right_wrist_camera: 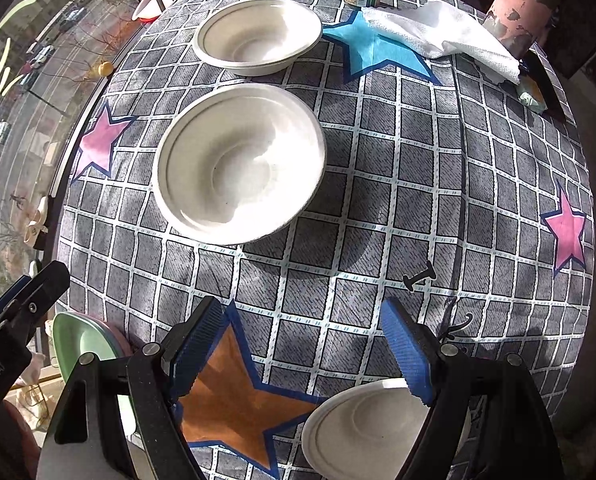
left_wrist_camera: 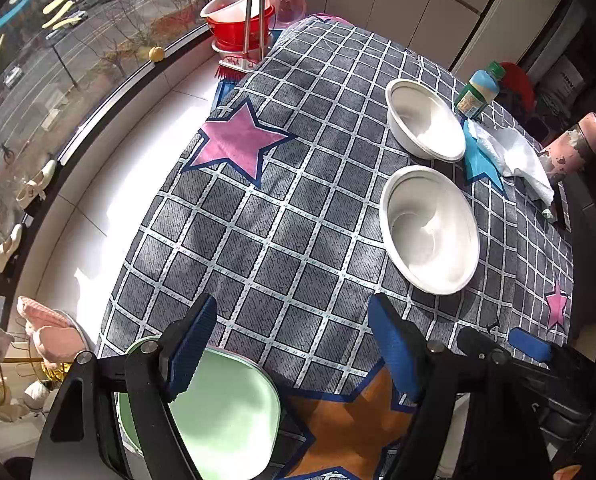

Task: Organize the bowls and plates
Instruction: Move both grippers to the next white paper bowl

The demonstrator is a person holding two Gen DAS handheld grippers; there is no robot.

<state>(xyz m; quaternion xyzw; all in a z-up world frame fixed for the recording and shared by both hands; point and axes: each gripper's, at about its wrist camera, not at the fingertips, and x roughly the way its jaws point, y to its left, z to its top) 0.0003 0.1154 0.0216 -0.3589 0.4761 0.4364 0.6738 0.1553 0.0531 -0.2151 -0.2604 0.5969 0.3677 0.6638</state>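
Left gripper (left_wrist_camera: 293,344) jaws wide, nothing held, over green plates (left_wrist_camera: 225,408) at worktop's near-left corner | right gripper (right_wrist_camera: 302,348) jaws wide, empty | you likely nest three white bowls: near (right_wrist_camera: 370,428), middle (right_wrist_camera: 237,160), far (right_wrist_camera: 257,36).

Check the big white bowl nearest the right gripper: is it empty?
Empty. The right wrist view looks straight into the big white bowl, showing only its bare white bottom.
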